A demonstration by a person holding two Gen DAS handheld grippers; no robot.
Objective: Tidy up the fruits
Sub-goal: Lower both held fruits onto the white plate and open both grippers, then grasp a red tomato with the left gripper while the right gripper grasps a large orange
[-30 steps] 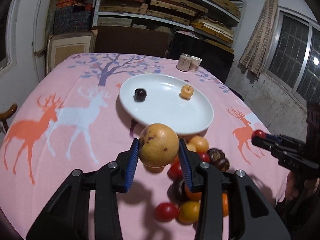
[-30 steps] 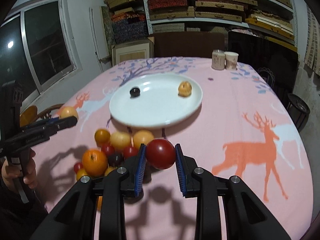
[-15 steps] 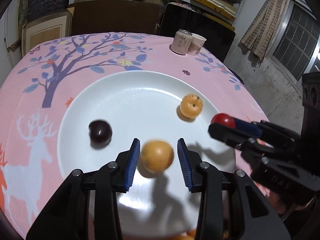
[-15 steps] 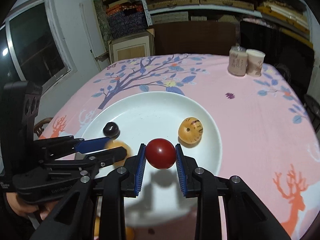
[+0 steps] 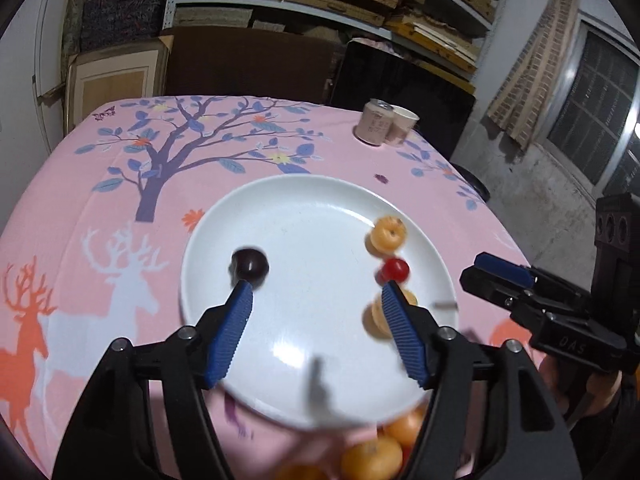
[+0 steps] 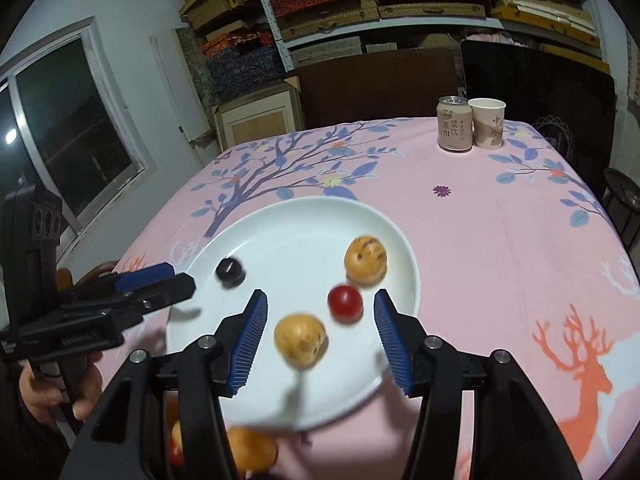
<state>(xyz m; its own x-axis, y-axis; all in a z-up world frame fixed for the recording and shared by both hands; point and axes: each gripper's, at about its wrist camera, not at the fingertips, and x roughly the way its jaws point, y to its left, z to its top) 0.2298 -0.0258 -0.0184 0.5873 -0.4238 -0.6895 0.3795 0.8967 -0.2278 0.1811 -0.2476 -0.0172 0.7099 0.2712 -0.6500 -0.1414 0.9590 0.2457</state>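
From the left wrist view, the left tongs (image 5: 316,292) are standing wide apart with nothing between them, hanging over the white plate (image 5: 280,200) on the pink table (image 5: 100,208). On the plate a dark plum (image 5: 250,266) is sitting just beyond the left blue pad, while an orange-yellow fruit (image 5: 387,234) and a small red tomato (image 5: 394,270) are lying touching near the right rim; a yellow fruit (image 5: 376,316) is showing partly behind the right pad, blurred. The right tongs (image 5: 504,280) are reaching in from the right edge, and their spread is hard to read here. A heap of orange fruits (image 5: 372,456) off the plate is being cut off by the bottom edge. From the right wrist view, the right tongs (image 6: 320,312) are likewise gaping and empty above the plate (image 6: 248,240); the tomato (image 6: 345,302) and the yellow fruit (image 6: 300,340) are lying between the pads, smeared, perhaps rolling. The left tongs (image 6: 176,280) are poking in from the left. A can (image 6: 454,122) and a paper cup (image 6: 488,122) are standing well apart at the far side. The placing step looks done for this pair; the next move probably calls for going back to the loose heap (image 6: 252,452), mostly hidden under the tongs.
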